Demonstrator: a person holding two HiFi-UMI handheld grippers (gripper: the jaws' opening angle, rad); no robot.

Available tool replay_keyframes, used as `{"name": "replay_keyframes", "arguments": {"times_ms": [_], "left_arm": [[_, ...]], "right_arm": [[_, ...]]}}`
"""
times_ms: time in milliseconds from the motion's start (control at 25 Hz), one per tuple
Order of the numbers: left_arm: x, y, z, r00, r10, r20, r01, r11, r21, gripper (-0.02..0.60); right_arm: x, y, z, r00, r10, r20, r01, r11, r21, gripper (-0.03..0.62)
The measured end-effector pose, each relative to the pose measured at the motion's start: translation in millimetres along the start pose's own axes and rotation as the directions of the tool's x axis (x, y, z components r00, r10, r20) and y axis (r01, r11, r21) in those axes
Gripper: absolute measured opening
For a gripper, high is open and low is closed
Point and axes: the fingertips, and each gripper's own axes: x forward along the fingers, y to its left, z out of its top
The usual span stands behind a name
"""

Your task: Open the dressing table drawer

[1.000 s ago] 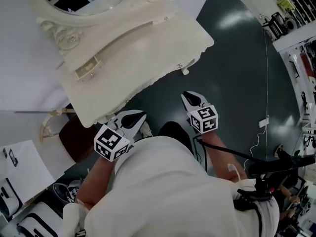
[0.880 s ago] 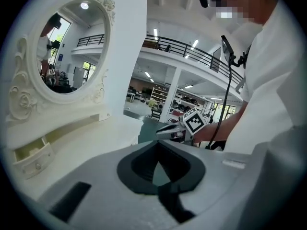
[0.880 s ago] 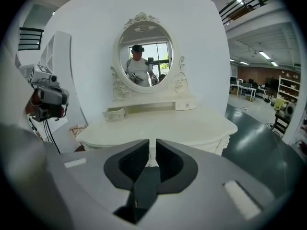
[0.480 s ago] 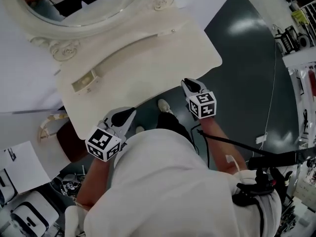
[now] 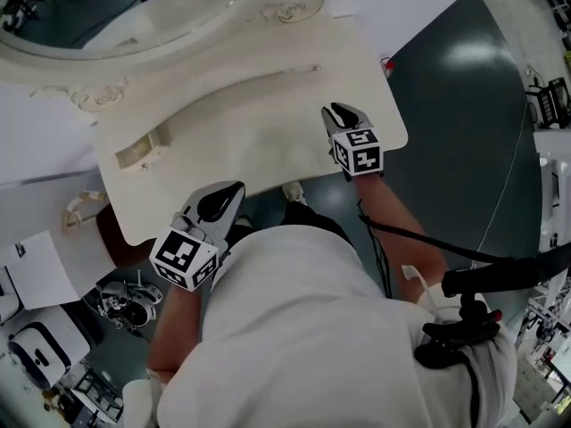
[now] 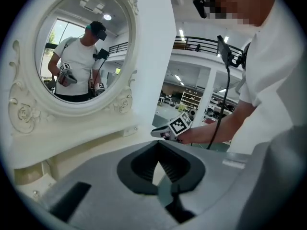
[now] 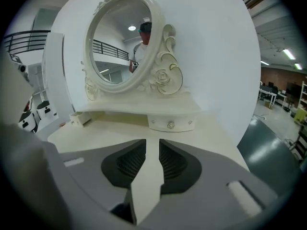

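Observation:
The cream dressing table (image 5: pixel 259 132) stands against a white wall, with an oval mirror (image 7: pixel 122 42) on a raised shelf. Under that shelf's right end sits a small drawer (image 7: pixel 171 123) with a round knob, closed. My right gripper (image 5: pixel 332 111) hovers over the right part of the tabletop and points at that drawer. Its jaws (image 7: pixel 152 145) are opening, a narrow gap between them with nothing in it. My left gripper (image 5: pixel 232 192) is at the table's front edge; its tips (image 6: pixel 157 150) meet, with nothing held. The right gripper (image 6: pixel 175 127) also shows ahead of it.
A small open box-like drawer (image 7: pixel 79 118) sits at the shelf's left end. A brown stool (image 5: pixel 100 230) stands by the table's left corner. Papers and gear (image 5: pixel 40 275) lie at lower left. Dark green floor (image 5: pixel 464 105) spreads to the right.
Both grippers moved forward toward the table. The right one went from over the floor to above the tabletop; the left one came up to the front edge.

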Motion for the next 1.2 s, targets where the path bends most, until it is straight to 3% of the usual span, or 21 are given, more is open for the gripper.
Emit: {"name": "replay_keyframes", "arguments": {"times_ms": [320,640,880,1200], "left_arm": [[12.7,7.0,7.0,0.995,0.102,-0.010,-0.103,0.993,-0.053,0.002],[0.8,25.0,8.5,0.977,0.215,-0.005,-0.214,0.971,-0.102,0.002],[-1.9,27.9,6.9,0.969,0.247,-0.006,-0.247,0.963,-0.112,0.002],[-4.8,27.2,5.4,0.965,0.263,-0.007,-0.262,0.958,-0.116,0.002]], "right_arm": [[73.5,-44.0,5.6,0.999,0.002,-0.035,-0.001,1.000,0.031,0.118],[117.6,-52.5,13.1,0.998,0.016,-0.056,-0.015,1.000,0.020,0.140],[130.4,-57.3,21.2,0.999,0.005,-0.038,-0.004,1.000,0.025,0.143],[132.8,-59.2,23.7,1.000,-0.006,-0.029,0.006,1.000,0.015,0.097]]}}
